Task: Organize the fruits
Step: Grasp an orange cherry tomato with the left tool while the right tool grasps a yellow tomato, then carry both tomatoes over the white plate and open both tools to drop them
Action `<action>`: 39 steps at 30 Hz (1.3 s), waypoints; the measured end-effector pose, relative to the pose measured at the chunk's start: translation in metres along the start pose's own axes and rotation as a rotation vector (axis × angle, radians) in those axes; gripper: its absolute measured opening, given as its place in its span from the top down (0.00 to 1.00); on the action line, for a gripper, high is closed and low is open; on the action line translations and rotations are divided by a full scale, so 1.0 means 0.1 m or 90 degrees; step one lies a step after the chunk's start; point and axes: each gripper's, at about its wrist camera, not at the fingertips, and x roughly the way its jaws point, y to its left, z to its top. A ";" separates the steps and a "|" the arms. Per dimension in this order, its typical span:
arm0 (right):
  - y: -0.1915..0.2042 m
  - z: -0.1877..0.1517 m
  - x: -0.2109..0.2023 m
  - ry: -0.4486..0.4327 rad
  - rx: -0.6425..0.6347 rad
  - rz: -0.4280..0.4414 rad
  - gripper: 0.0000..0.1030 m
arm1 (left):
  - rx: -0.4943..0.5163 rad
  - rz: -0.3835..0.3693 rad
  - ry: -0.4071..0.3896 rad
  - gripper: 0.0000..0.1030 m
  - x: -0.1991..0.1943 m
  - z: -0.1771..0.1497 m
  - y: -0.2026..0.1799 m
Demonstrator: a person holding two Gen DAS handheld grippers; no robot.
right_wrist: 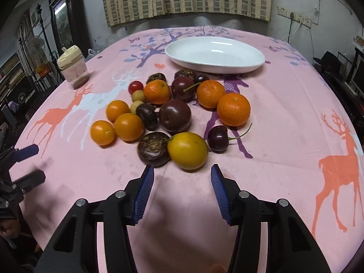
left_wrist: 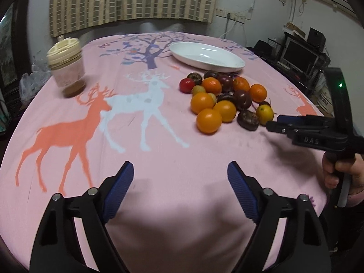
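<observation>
A pile of fruit lies on the pink deer tablecloth: oranges [right_wrist: 233, 109], dark plums [right_wrist: 174, 115], a cherry [right_wrist: 217, 139], a yellow fruit [right_wrist: 188, 150] and a dark brown fruit [right_wrist: 154, 149]. The pile also shows in the left wrist view [left_wrist: 225, 100]. An empty white oval plate [right_wrist: 215, 54] [left_wrist: 207, 56] sits behind it. My right gripper [right_wrist: 182, 174] is open and empty, just short of the yellow fruit; it shows in the left wrist view [left_wrist: 273, 124]. My left gripper [left_wrist: 179, 170] is open and empty over bare cloth, left of the pile.
A lidded jar [left_wrist: 67, 68] [right_wrist: 72, 69] with brown contents stands at the table's far left. The round table's edge [right_wrist: 355, 122] curves close on the right. Shelves and a monitor [left_wrist: 298, 55] stand beyond.
</observation>
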 end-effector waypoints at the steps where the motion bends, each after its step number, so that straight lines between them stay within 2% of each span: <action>1: -0.02 0.02 0.04 0.004 0.007 0.007 0.49 | 0.007 -0.006 0.004 0.22 0.06 0.06 -0.02; 4: -0.09 0.09 0.14 0.016 0.024 0.024 0.49 | 0.030 -0.015 0.020 0.32 0.26 0.22 -0.09; 6: -0.11 0.12 0.18 0.019 0.032 0.035 0.49 | 0.042 -0.019 0.037 0.48 0.40 0.30 -0.13; 12: -0.18 0.16 0.24 0.027 0.046 0.064 0.49 | 0.033 -0.067 0.069 0.49 0.67 0.44 -0.21; 14: -0.19 0.16 0.25 0.024 0.047 0.070 0.49 | 0.038 -0.068 0.070 0.49 0.73 0.47 -0.27; 17: -0.23 0.17 0.24 0.019 0.060 0.100 0.60 | 0.039 -0.064 0.085 0.49 0.83 0.50 -0.31; 22: -0.24 0.12 0.19 0.013 0.066 0.115 0.61 | 0.040 -0.054 0.103 0.49 0.94 0.50 -0.32; 26: -0.26 0.10 0.12 0.003 0.066 0.117 0.61 | 0.044 -0.050 0.101 0.50 0.95 0.52 -0.34; 30: -0.28 0.11 0.06 -0.003 0.063 0.116 0.61 | 0.063 -0.047 0.103 0.61 0.98 0.53 -0.39; 33: -0.30 0.15 0.02 -0.009 0.063 0.119 0.61 | 0.067 -0.049 0.102 0.63 0.97 0.53 -0.40; 36: -0.36 0.31 -0.01 -0.026 0.071 0.126 0.60 | 0.067 -0.061 0.093 0.63 0.88 0.61 -0.37; 39: -0.45 0.62 0.01 -0.057 0.081 0.116 0.60 | 0.070 -0.080 0.054 0.63 0.72 0.92 -0.35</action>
